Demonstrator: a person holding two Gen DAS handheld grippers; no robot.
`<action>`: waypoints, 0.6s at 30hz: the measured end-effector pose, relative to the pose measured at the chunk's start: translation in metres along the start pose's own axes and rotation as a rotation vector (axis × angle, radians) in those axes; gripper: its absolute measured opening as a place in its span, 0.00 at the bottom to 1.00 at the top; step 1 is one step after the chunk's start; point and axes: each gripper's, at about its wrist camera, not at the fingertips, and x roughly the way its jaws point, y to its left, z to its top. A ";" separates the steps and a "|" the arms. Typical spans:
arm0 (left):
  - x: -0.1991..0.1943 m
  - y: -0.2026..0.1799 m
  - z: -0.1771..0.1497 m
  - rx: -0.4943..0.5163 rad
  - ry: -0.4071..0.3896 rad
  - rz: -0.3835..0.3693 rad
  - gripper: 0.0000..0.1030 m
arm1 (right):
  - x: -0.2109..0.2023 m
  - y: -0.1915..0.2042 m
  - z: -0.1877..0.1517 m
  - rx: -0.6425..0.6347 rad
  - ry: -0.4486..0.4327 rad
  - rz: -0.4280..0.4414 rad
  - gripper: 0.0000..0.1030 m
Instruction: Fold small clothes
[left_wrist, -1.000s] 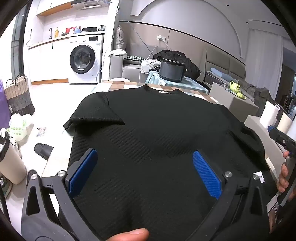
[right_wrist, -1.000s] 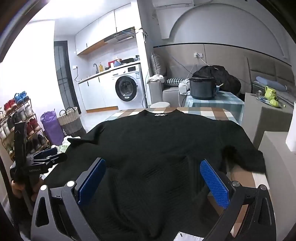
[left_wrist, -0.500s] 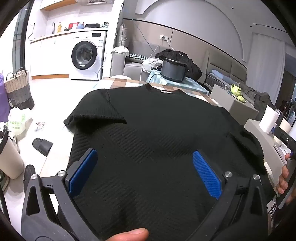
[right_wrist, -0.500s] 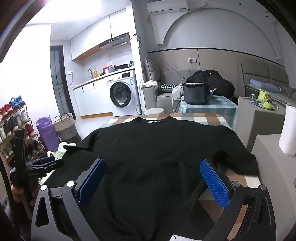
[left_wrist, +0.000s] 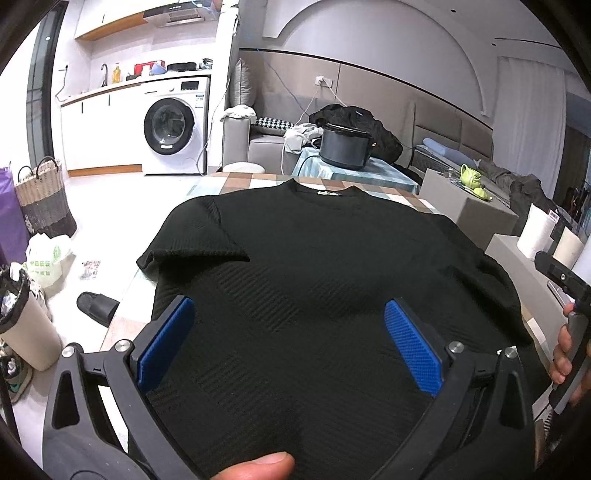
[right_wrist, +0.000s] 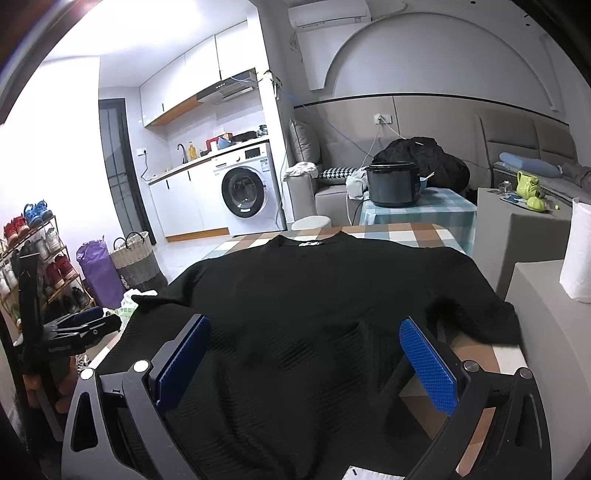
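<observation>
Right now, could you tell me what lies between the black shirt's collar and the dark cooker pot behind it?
In the right wrist view, only bare checked tablecloth runs from the black shirt collar to the table's far edge; the cooker pot stands beyond on a separate blue-checked table.

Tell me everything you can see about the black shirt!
The shirt is black, short-sleeved, with a round collar and a small white label inside the neck. Its knit looks ribbed, in stripy patches. It lies spread flat on the checked table, collar at the far end, not folded yet. One sleeve is creased over. Both tongs, left and right, are open above its near hem.
</observation>
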 end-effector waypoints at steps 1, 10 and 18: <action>-0.002 -0.001 0.001 0.003 0.001 0.002 1.00 | 0.000 0.000 0.000 -0.001 -0.002 -0.002 1.00; -0.001 0.000 0.000 -0.043 0.057 -0.040 0.99 | -0.003 0.008 -0.001 -0.033 -0.003 -0.005 1.00; 0.011 0.003 -0.004 -0.073 0.119 -0.101 0.99 | 0.002 0.005 -0.001 -0.046 0.007 -0.012 1.00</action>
